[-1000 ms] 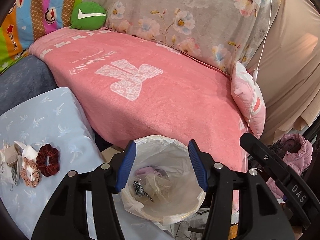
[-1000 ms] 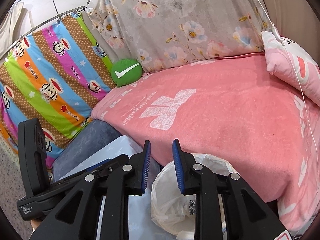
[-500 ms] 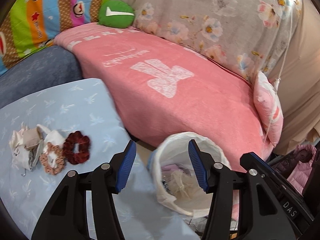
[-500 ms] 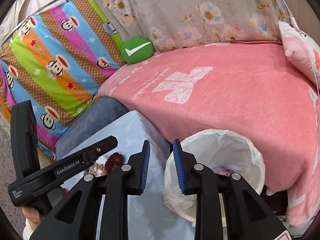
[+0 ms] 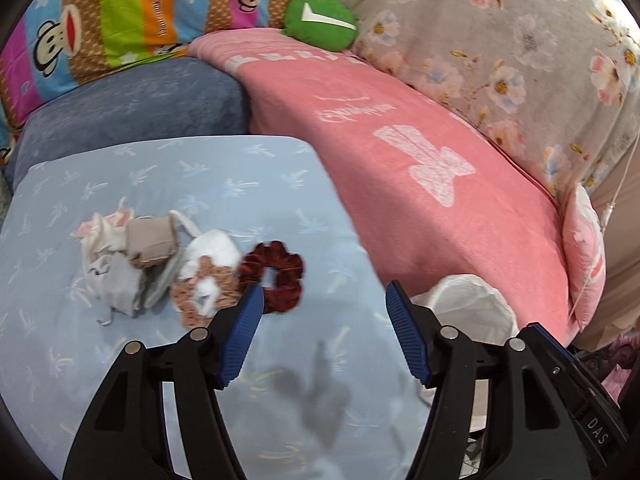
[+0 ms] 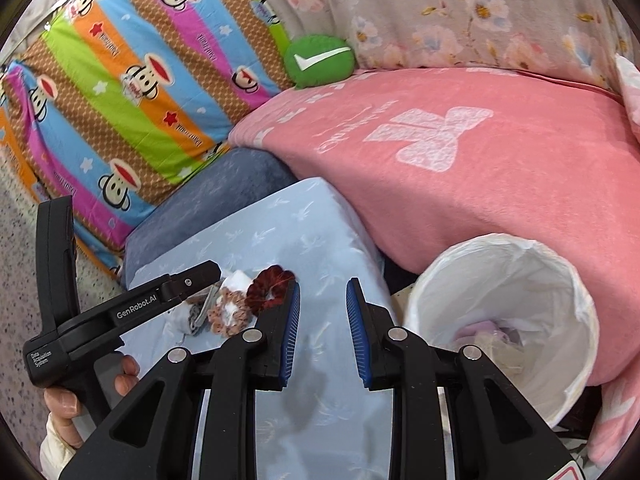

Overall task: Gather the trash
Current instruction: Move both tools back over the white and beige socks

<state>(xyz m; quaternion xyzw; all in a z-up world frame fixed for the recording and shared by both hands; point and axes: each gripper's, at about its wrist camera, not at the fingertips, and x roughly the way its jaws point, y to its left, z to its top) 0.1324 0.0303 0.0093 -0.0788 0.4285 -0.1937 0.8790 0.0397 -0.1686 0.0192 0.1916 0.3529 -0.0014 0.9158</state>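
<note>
Left gripper [image 5: 324, 336]: held over the light blue table, its blue fingers [image 5: 244, 332] spread wide with nothing between them; they have just been opening further. Its body also shows at the left of the right wrist view [image 6: 168, 300].
Right gripper [image 6: 322, 328]: fingers [image 6: 290, 328] parted by a narrow gap, released, gripping nothing; bare cloth shows between them.
Hand [image 6: 80, 392]: grips the left gripper's handle at the near left edge of the right wrist view.
Table [image 5: 200, 168]: covered in pale blue cloth with a faint leaf print; gripper shadows fall on its near part.
Dark red scrunchie [image 5: 272, 276]: lies on the table just beyond the left finger of the left gripper.
Tan scrunchie [image 5: 200, 296]: touching the red one on its left.
Pile of scraps [image 5: 128, 256]: white and grey cloth bits with a beige block on top, left of the scrunchies.
Trash bin [image 6: 504, 320]: lined with a white bag, standing right of the table against the pink blanket; some waste lies inside.
Pink blanket [image 5: 420, 152]: covers the sofa far right of the table.
Green cushion [image 5: 320, 20]: at the far end of the blanket.
</note>
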